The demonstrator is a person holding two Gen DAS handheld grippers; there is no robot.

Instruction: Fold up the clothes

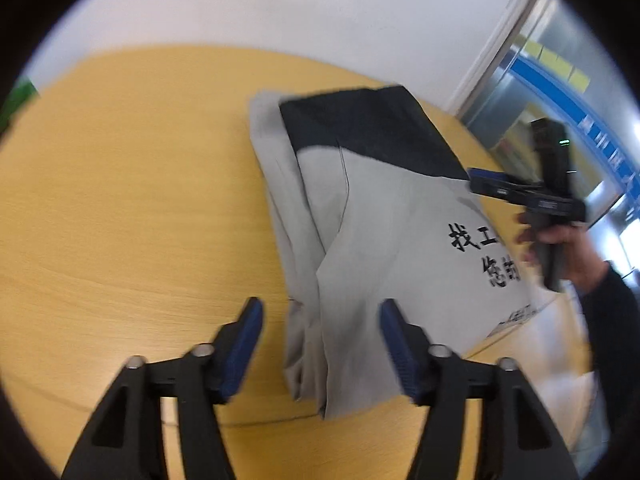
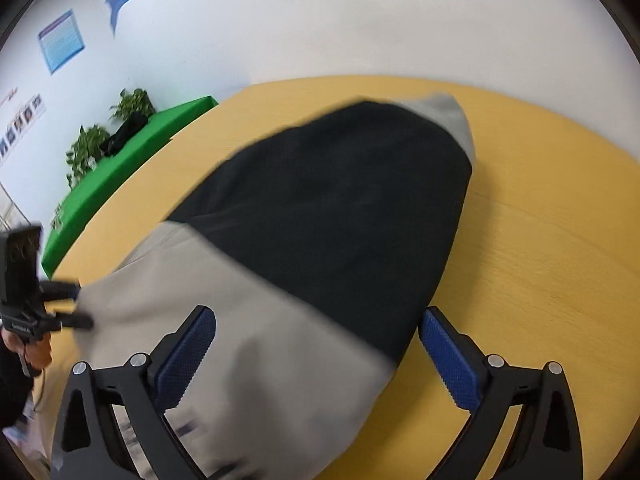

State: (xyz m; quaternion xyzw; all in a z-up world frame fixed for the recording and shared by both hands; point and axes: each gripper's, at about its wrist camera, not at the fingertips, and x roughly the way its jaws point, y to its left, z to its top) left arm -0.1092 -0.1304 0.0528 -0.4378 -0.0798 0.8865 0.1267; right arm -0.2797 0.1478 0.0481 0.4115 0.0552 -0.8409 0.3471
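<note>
The folded jacket [image 1: 372, 220] takes up the middle of the desk [image 1: 132, 208], a thick stack with its grey and black layers piled up. Bare wood lies wide to its left in the left wrist view, and a broad strip runs along its right side in the right wrist view. Both pairs of jaws stand wide apart above the cloth. A wall [image 2: 360, 20] rises right behind the desk's far edge.

black characters "技工" print the grey garment [image 1: 384, 240]; the rest is unreadable.
</note>
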